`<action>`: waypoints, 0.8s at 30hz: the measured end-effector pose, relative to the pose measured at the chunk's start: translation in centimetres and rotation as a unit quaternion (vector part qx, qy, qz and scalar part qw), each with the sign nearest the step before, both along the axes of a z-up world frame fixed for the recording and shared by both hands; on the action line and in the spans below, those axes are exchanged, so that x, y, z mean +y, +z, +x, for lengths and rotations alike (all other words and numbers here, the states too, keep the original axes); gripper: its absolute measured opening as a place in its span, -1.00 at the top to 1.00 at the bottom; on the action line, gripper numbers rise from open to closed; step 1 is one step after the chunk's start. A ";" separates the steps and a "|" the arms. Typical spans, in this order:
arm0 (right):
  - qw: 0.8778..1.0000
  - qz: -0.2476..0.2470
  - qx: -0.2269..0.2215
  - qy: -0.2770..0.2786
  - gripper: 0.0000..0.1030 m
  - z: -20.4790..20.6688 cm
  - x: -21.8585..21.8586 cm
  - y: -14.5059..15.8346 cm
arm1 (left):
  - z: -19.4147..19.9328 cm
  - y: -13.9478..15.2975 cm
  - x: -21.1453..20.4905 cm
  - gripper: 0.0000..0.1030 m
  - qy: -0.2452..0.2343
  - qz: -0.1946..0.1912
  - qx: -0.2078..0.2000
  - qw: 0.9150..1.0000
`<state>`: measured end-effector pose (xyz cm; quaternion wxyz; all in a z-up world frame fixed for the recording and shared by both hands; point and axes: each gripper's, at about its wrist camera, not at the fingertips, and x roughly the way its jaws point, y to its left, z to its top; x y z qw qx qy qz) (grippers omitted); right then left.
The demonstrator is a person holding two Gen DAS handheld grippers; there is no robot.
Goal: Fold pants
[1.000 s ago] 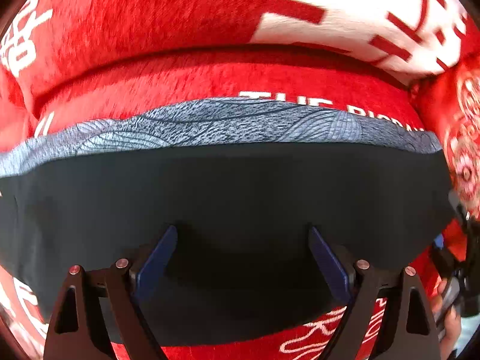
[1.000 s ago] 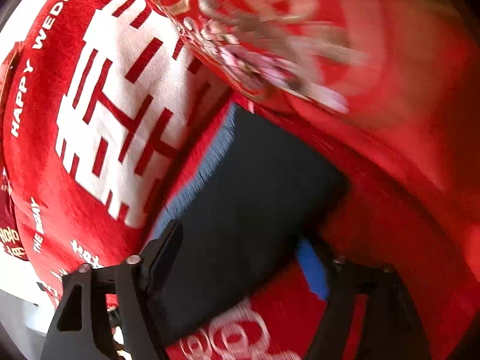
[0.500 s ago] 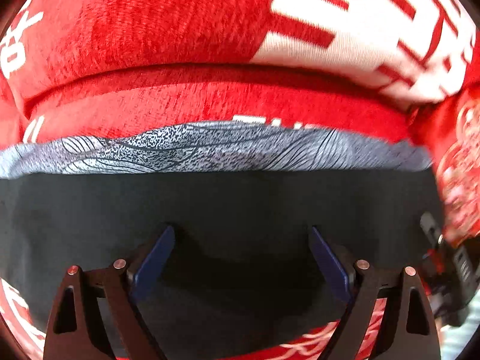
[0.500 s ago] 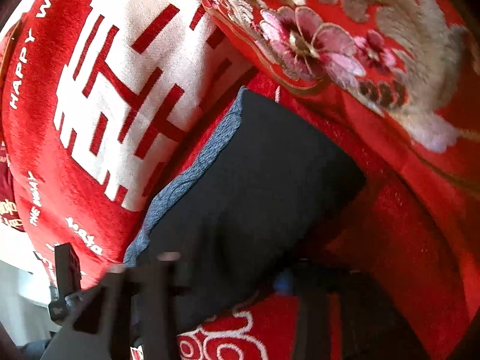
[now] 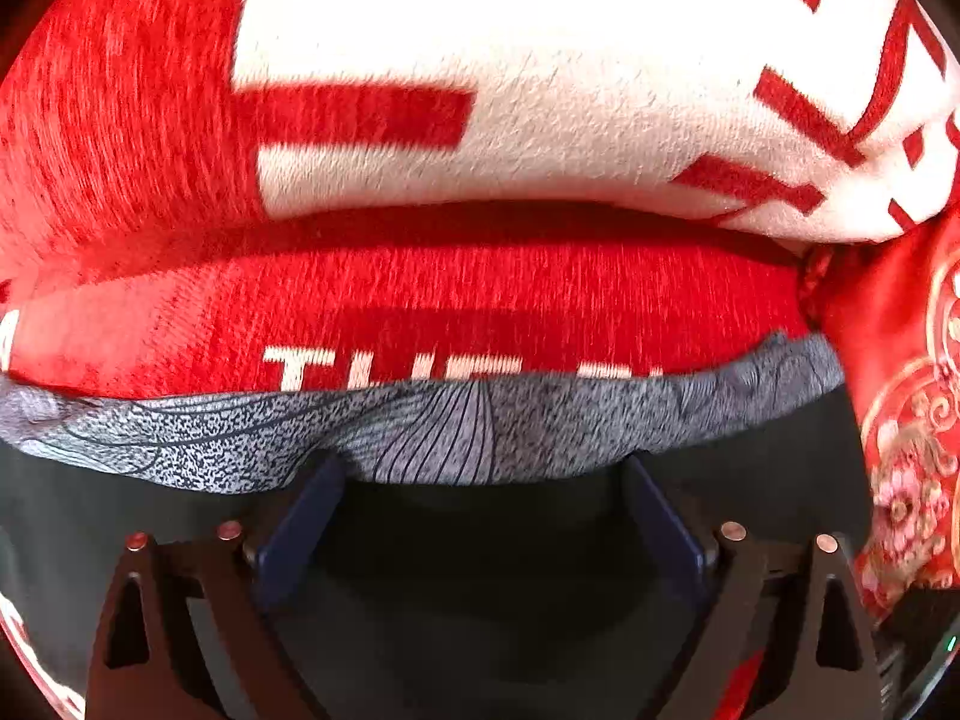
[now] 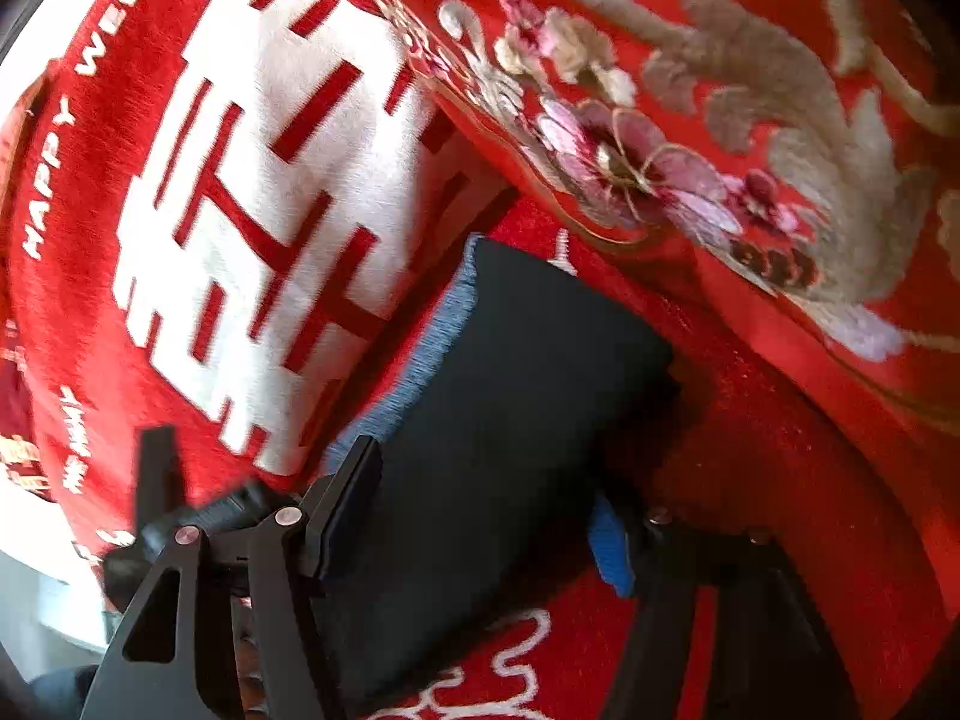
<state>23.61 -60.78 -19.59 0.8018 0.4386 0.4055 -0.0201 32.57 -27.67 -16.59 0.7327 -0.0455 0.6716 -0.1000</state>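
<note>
The dark pants point(image 5: 480, 570) lie folded on a red bed cover, with a grey patterned band point(image 5: 420, 432) along the far edge. My left gripper point(image 5: 480, 516) is open, low over the pants, its tips near the band. In the right wrist view the pants point(image 6: 510, 408) form a dark rectangle with a blue-grey edge point(image 6: 444, 330). My right gripper point(image 6: 480, 516) is open and straddles the near end of the pants.
A red and white blanket point(image 5: 510, 90) with large characters lies folded just beyond the pants; it also shows in the right wrist view point(image 6: 240, 192). A red embroidered floral quilt point(image 6: 720, 150) lies at the right. The left gripper's body point(image 6: 180, 516) shows at lower left.
My left gripper has moved forward over the pants toward the grey band. My right gripper stays open near the pants' end, with the view shifted slightly.
</note>
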 end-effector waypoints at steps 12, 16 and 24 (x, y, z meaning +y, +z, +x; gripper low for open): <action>0.999 -0.028 0.019 0.000 -0.59 0.0 1.9 -0.1 | -4.5 1.6 -1.3 -0.82 -0.086 0.067 -0.069 0.992; 0.999 -0.031 0.012 -0.004 -0.76 1.1 2.1 -0.2 | -4.5 0.9 -1.4 -0.82 -0.086 0.063 -0.055 0.993; 0.999 0.038 0.023 0.008 0.72 2.6 1.9 -2.0 | -3.3 -0.3 -4.2 -0.83 -0.092 0.057 -0.049 0.993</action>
